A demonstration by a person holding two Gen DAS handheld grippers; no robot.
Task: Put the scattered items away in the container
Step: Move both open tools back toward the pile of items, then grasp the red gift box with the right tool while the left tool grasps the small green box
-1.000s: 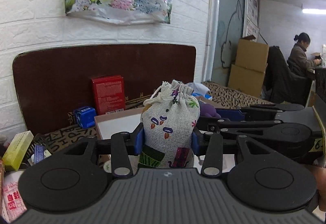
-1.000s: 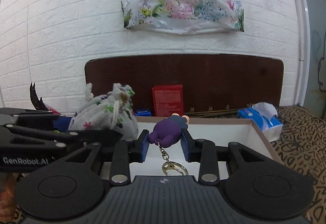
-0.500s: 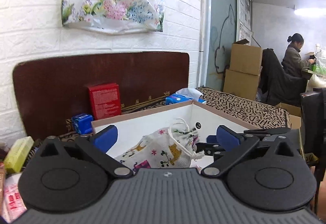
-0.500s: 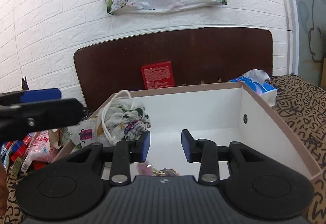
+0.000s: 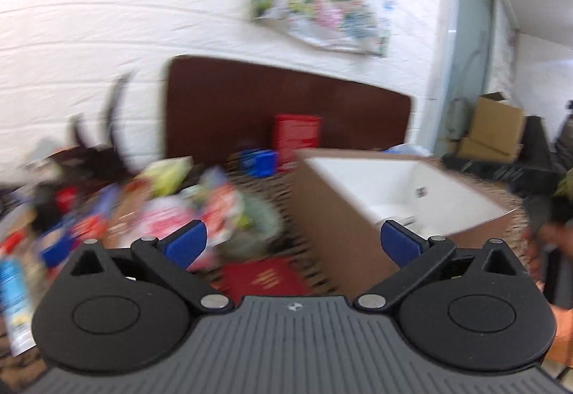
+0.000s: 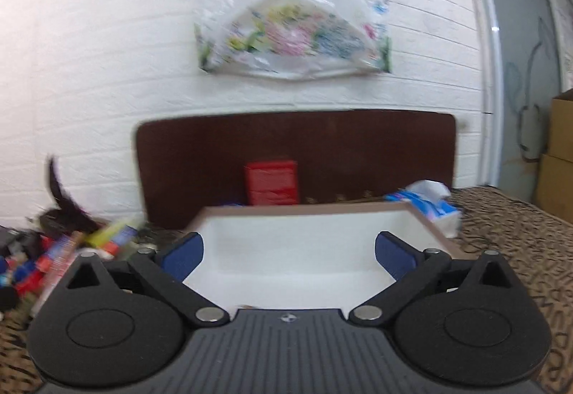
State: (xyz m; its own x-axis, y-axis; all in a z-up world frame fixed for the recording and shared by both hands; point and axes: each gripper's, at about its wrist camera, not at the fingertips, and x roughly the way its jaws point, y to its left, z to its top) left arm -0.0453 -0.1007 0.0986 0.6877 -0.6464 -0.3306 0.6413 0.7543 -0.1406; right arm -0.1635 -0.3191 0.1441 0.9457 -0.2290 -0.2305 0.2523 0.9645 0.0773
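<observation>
The container is a cardboard box with a white inside [image 5: 376,186] [image 6: 297,247]. My left gripper [image 5: 292,245] is open and empty, to the left of the box and above a dark red book [image 5: 265,277]. A blurred heap of scattered packets [image 5: 161,207] lies to its left. My right gripper [image 6: 288,252] is open and empty, facing into the box from its near side. The box floor is mostly hidden by the gripper body; the pouch and keychain are not visible.
A red carton [image 6: 272,181] and a blue box [image 5: 259,161] stand against the brown board [image 6: 297,150] behind the box. A tissue pack [image 6: 426,204] lies at the box's far right corner. More packets [image 6: 53,258] lie left. Patterned cloth [image 6: 519,240] covers the table.
Both grippers opened and dropped the floral pouch and purple keychain into the box. The left gripper has swung left toward the heap. The right gripper has opened wider and drawn back.
</observation>
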